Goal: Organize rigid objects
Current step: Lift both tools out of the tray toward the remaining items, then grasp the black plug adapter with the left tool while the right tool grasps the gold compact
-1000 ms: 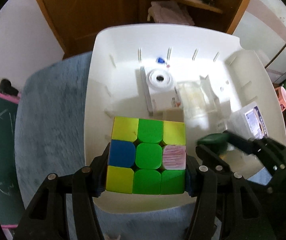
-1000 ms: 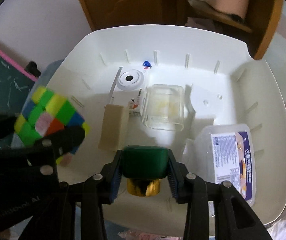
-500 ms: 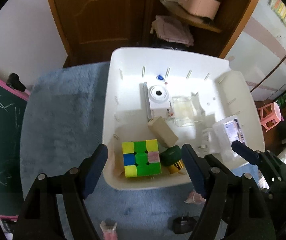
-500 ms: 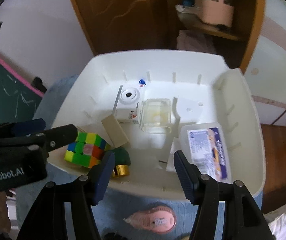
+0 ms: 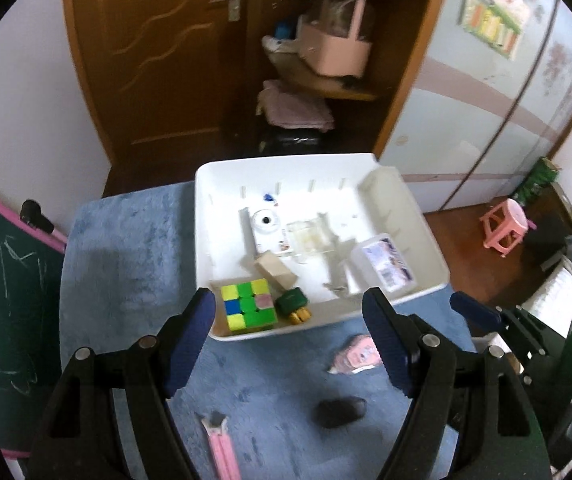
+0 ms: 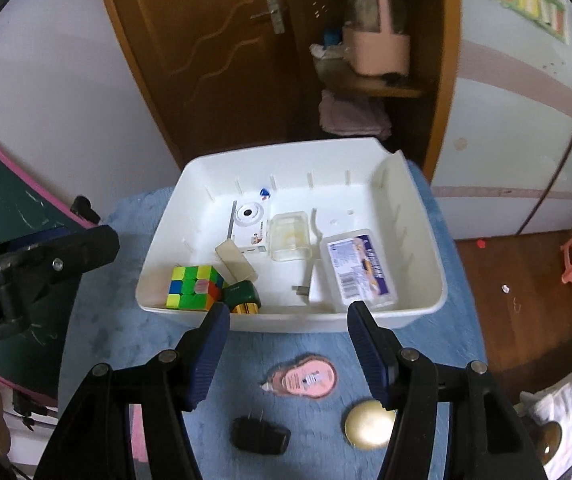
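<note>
Both my left tongs (image 5: 288, 330) and right tongs (image 6: 288, 344) hang spread and empty above the blue fuzzy bench (image 6: 133, 344), the multicoloured puzzle cube (image 6: 193, 287) lying inside the white plastic bin (image 6: 426, 240).

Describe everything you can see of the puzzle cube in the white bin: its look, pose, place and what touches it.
The puzzle cube is a scrambled three-by-three, apparently glossy plastic. Its top shows yellow, green and blue squares and one pale pink; its side shows orange. It sits flat in the near left corner of the white bin, close against the green-capped item, with the tan block just behind. Neither gripper holds it.
</note>
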The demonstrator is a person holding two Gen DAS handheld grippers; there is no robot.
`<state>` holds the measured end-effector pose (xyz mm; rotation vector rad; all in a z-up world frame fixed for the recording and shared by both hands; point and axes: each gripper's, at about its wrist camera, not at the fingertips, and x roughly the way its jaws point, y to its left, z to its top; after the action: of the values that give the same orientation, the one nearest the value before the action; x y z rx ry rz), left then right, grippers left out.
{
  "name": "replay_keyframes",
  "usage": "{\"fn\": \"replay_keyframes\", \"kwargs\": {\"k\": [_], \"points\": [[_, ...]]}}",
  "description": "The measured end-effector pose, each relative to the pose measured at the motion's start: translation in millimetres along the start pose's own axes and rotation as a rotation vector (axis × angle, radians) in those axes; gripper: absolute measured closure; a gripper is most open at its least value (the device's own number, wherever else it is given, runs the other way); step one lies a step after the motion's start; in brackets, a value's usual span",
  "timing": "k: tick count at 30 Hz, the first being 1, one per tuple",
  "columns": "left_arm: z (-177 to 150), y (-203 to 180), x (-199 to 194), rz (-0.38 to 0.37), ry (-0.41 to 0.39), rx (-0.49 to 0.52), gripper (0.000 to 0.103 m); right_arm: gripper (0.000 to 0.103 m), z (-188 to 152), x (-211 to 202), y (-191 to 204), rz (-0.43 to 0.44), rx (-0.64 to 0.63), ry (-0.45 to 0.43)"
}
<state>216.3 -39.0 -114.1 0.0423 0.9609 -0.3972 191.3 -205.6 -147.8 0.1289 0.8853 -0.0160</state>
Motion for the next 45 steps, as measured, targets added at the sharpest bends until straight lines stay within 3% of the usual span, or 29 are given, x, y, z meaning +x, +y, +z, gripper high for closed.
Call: {"fn": "replay_keyframes", "kwargs": {"k": [4, 8, 16, 31, 45], "points": [[-8.0, -8.2, -14.6, -0.047, -0.003, 0.018, 0.024, 0.034, -8.0, -30.6, -10.9, -0.041, 0.023, -0.049], [-15.9, -14.9, -21.1, -0.090, 0.010, 0.018, 0.024, 0.034, -14.8, -56.7, -27.2, -0.081, 0.057, -0.088], [-36.3, -27.5, -7.5, -0.138, 0.090, -0.012, 0.021, 0.026, -32.1, -85.5, -63.4, -0.165, 0.137, -0.122], [-99.9, -48.9, 86.4, -0.116, 0.339, -0.033, 0.021, 0.026, -90.7, -16.7, -91.2, -0.175, 0.193, 0.117], [-138.7, -50.6, 125.6, -0.095, 0.443, -0.087, 0.021, 0.026, -103.9, 42.8, -93.9, -0.141, 0.175, 0.238]]}}
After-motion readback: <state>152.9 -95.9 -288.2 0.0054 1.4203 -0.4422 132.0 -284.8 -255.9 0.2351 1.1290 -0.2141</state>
